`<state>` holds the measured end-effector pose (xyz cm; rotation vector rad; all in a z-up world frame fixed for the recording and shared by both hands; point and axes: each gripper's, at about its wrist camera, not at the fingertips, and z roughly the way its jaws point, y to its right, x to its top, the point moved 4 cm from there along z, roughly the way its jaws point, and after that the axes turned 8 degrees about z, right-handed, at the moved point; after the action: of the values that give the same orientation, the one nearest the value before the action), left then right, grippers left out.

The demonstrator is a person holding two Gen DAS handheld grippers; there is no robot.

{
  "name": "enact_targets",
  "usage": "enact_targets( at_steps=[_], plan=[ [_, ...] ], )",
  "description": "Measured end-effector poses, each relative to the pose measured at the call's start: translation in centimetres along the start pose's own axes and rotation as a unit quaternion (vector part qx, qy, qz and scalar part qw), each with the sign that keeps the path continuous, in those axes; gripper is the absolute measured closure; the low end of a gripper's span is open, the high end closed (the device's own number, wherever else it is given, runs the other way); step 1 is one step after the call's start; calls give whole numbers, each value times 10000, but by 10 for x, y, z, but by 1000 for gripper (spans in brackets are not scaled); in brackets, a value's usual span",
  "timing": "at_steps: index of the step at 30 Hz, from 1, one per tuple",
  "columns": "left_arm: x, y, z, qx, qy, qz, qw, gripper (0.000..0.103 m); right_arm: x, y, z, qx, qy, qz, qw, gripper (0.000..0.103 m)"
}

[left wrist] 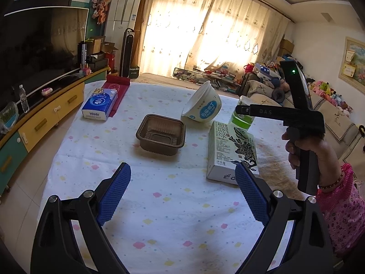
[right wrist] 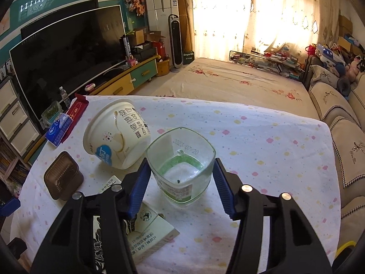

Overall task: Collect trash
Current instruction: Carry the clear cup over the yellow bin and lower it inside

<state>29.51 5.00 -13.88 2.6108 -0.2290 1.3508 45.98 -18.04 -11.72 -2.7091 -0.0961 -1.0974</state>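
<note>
A clear plastic cup [right wrist: 180, 171] with a green label stands upright on the flowered tablecloth [right wrist: 251, 137]. My right gripper [right wrist: 181, 159] has it between its blue pads, whose tips touch the cup's two sides. In the left wrist view the same cup [left wrist: 243, 119] shows behind a black finger held by a hand [left wrist: 319, 155]. A white yogurt tub [right wrist: 116, 134] lies tilted to the cup's left. A brown plastic tray [left wrist: 160, 134] and a green-and-white carton [left wrist: 230, 150] lie nearby. My left gripper [left wrist: 182, 171] hangs open over bare cloth, empty.
A blue tissue pack [left wrist: 99, 105] and a red box [left wrist: 117, 84] sit at the table's far left corner. A TV cabinet [left wrist: 45, 118] runs along the left, a sofa [right wrist: 342, 137] along the right, and a bed [right wrist: 228, 80] lies beyond the table.
</note>
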Motion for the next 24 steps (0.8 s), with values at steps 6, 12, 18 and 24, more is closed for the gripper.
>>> enact_targets(
  at_steps=[6,12,18,24],
  plan=[
    [-1,2,0,34,2,81,10000,12,-12,11,-35,-23,88,-4,10000,50],
    [-1,2,-1,71,34,111,9999,12,-42,44,-85,-19,205,227,9995,50],
    [-1,4,-2,65,66,164,9998,12,-89,108,-147,-404,454,744,9954,50],
    [0,7,-4,48,126,219,9997,12,-143,201,-205,-1176,618,1655,9772,50]
  ],
)
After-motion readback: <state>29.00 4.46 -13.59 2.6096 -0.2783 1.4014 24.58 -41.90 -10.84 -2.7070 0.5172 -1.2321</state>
